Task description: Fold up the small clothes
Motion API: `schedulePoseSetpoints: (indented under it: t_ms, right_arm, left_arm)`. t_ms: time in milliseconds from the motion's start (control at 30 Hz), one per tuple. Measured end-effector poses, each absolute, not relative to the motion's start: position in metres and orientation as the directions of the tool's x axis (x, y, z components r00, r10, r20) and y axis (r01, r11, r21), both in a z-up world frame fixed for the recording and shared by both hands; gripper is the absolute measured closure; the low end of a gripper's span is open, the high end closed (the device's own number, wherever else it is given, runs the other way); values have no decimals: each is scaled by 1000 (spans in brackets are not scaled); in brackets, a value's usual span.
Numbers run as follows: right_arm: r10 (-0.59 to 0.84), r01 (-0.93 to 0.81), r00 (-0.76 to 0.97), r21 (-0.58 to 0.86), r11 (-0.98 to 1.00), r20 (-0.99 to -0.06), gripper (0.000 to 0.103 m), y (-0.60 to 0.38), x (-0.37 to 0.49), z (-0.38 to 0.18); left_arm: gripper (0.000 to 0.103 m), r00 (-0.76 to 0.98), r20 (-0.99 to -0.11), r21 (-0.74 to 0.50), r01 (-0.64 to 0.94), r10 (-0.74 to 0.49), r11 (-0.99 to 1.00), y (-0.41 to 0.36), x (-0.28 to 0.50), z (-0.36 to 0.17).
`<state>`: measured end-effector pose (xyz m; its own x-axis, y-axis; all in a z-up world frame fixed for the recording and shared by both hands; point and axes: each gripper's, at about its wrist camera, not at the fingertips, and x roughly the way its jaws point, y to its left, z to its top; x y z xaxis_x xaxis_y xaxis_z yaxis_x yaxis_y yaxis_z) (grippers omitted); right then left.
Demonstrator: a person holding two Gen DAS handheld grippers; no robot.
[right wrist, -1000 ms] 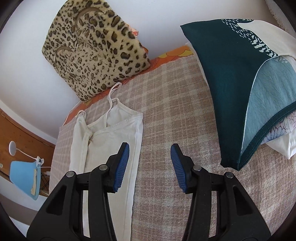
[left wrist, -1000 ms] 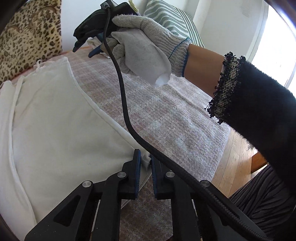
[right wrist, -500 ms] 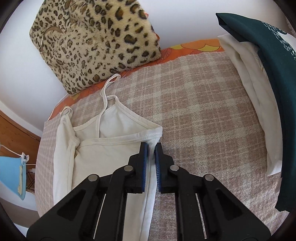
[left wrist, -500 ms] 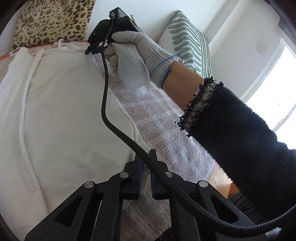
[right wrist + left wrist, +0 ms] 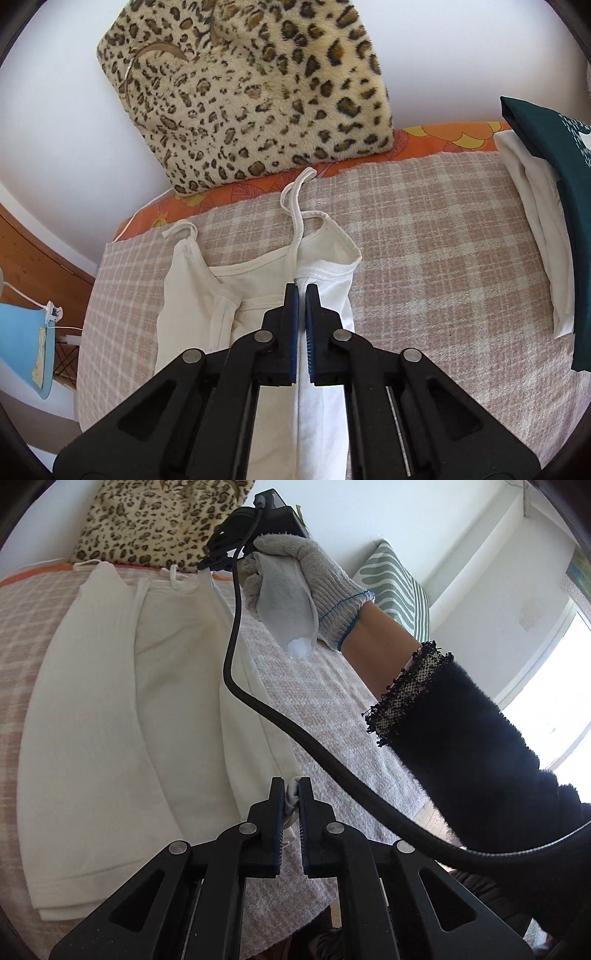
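Pink-beige checked woven blanket (image 5: 424,258), coarse nubby weave, fills the middle of both views. On it lies a cream ribbed-knit camisole (image 5: 110,720), thin straps, stitched hems, centre-left in the left wrist view, lower centre in the right wrist view. Fuzzy leopard-print cushion (image 5: 251,92), squarish, leans on the white wall at the top. Right wrist view alone shows an orange floral sheet edge (image 5: 443,142), a dark teal fabric (image 5: 546,155) over a folded white cloth (image 5: 532,221) at right, and a pale blue lampshade (image 5: 22,350) at lower left. Left wrist view alone shows a knit-gloved right hand (image 5: 295,579), a fuzzy black sleeve (image 5: 480,753) with a lace cuff, a braided black cable (image 5: 258,701) and a green striped cushion (image 5: 395,590). No readable writing. Left gripper (image 5: 291,786) is clenched on the camisole's hem corner, bottom centre. Right gripper (image 5: 302,291) is clamped on the camisole's top edge.
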<state>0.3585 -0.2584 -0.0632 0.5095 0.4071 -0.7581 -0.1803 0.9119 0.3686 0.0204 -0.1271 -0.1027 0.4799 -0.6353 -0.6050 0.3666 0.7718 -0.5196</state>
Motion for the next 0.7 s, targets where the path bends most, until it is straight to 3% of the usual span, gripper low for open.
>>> schedulePoseSetpoints:
  t_ms: [233,600,633,700]
  right_arm:
    - [387,-230,472,312,922,-792,98,-202,358,-69]
    - [321,-292,437,205,934,-840,97,-156,353,-89]
    - [341,-295,422,228,928,-840,89,-158,354,-88]
    - [387,-296,407,281,913,-828,59,-165,354,-85]
  left_arm:
    - [97,504,-591,-577,282,-630,767,-100,11,-111]
    - [97,483,-639,-534,284,-600,797,-94,3,-115]
    - [97,480,-647,-528,279,-593,802,-93,2,-115]
    - [96,476,-661,-517,271,-580,812,-88,-1,-115]
